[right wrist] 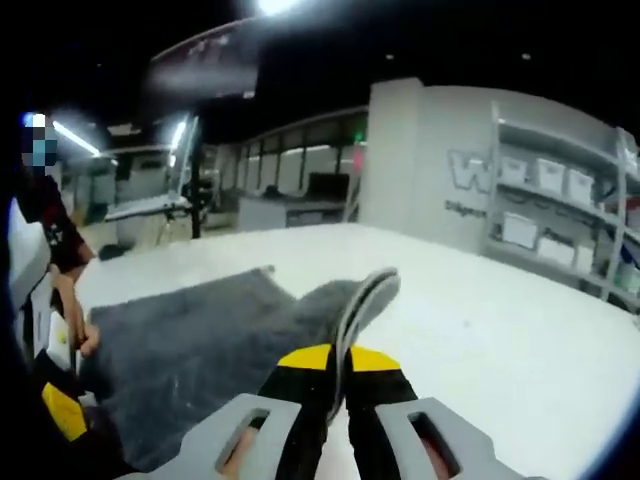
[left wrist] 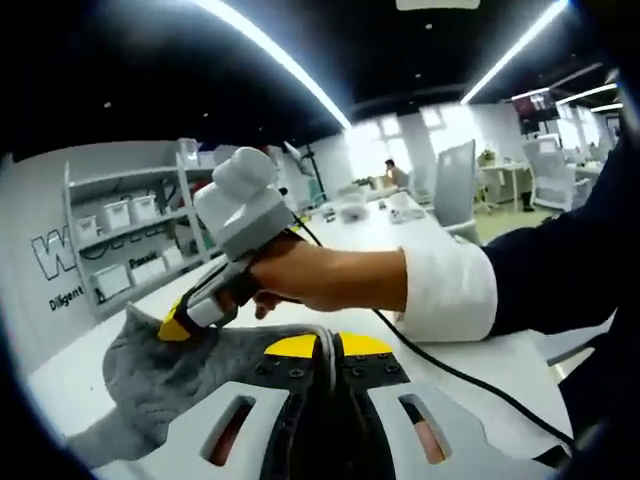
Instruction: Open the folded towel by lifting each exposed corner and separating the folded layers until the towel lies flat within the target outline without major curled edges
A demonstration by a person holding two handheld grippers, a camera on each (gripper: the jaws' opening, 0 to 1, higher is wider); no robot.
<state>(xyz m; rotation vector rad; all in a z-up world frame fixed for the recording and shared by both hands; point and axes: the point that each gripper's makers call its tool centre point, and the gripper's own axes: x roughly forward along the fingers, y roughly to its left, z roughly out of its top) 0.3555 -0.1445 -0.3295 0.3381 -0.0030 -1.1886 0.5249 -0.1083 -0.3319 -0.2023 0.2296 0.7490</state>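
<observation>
In the left gripper view, the towel [left wrist: 160, 375] runs under the left claw [left wrist: 328, 365] at bottom centre, its far part hidden. Wall lettering [left wrist: 55, 262] at far left is cut off. In the right gripper view, the towel's [right wrist: 190, 350] near edge is hidden behind the right claw [right wrist: 338, 375]; the shelf bins [right wrist: 560, 185] at upper right are blurred.

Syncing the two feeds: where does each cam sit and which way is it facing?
Left gripper view: rides the left gripper, shut on the grey towel; faces the shelving; the person's hand holds the right gripper at the towel.
Right gripper view: rides the right gripper, clamped on a towel edge; faces across the white table to shelving; a hand at left.
Shared: towel, table, shelving.
</observation>
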